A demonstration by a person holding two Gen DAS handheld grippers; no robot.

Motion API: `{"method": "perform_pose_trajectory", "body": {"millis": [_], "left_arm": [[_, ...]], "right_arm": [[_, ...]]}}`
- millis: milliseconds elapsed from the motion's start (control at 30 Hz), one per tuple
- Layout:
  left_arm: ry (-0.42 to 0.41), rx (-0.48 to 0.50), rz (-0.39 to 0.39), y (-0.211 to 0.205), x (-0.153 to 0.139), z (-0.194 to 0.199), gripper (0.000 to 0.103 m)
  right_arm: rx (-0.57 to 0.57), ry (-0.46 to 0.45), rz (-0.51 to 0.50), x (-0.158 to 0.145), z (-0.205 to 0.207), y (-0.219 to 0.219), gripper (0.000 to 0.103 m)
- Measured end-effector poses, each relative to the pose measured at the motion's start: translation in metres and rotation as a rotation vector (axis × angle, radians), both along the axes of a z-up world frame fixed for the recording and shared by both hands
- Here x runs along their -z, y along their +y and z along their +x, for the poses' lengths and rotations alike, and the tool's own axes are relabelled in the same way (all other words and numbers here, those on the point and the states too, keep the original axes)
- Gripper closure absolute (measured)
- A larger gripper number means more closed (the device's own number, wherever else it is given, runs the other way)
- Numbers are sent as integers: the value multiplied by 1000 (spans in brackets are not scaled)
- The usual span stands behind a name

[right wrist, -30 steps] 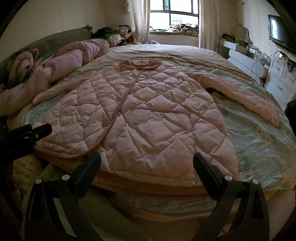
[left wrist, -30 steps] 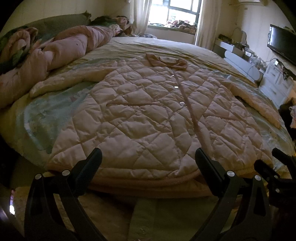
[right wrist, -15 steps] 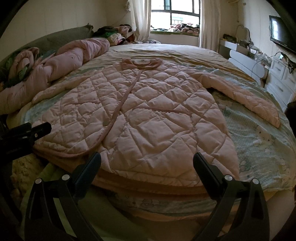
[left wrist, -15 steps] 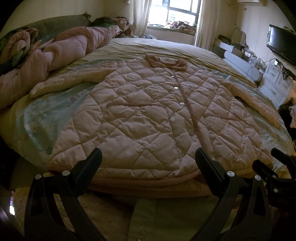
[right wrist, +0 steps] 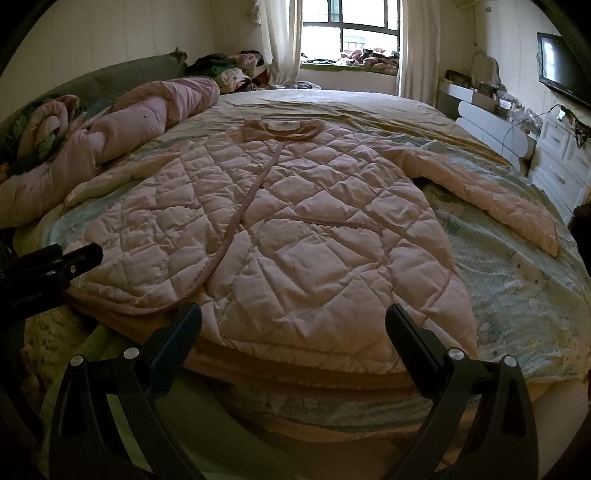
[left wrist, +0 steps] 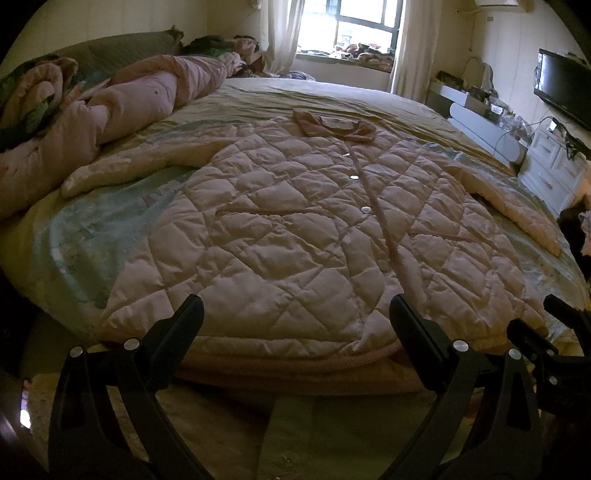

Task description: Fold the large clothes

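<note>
While level, grippers (left wrist: 295, 314) beside coat (left wrist: 295, 229).

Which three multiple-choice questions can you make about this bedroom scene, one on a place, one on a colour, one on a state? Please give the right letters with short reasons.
1. Where does the collar of the coat point?
A. toward the window
B. toward the grippers
C. toward the television

2. What colour is the coat?
A. dark blue
B. pale pink
C. black

3. How do the jaws of the left gripper and the right gripper stand?
A. both open, holding nothing
B. both shut on the hem
C. left shut on a sleeve, right open

Answers:
1 A: the collar lies at the far end, nearest the window, while the hem faces the grippers.
2 B: the quilted cloth is pale pink in both views.
3 A: each pair of jaws stands wide apart, short of the hem, with no cloth between.
</note>
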State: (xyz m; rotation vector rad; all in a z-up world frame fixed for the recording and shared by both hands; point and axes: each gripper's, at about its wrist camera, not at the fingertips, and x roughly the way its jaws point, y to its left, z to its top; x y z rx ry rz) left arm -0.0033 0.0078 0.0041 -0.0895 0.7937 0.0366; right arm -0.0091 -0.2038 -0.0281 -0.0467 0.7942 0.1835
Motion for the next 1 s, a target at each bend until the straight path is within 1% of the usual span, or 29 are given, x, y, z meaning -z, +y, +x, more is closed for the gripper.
{"method": "perform_pose_trajectory", "body": {"millis": [300,600,833,1000], "left_arm": [[0,-1,4,1,1,1,9],[14,-13,23,1,3,21,9],[14,-28,45,0,0,43,9],[18,-33,55,-2,-3,65,9]], "right_arm": [[-1,9,0,1,3,1,4],[-13,6,-8,1,17,2,4],[-28,-7,-18,-6,39,5,4],[-32,-17,-4,-15,65,2,4]]}}
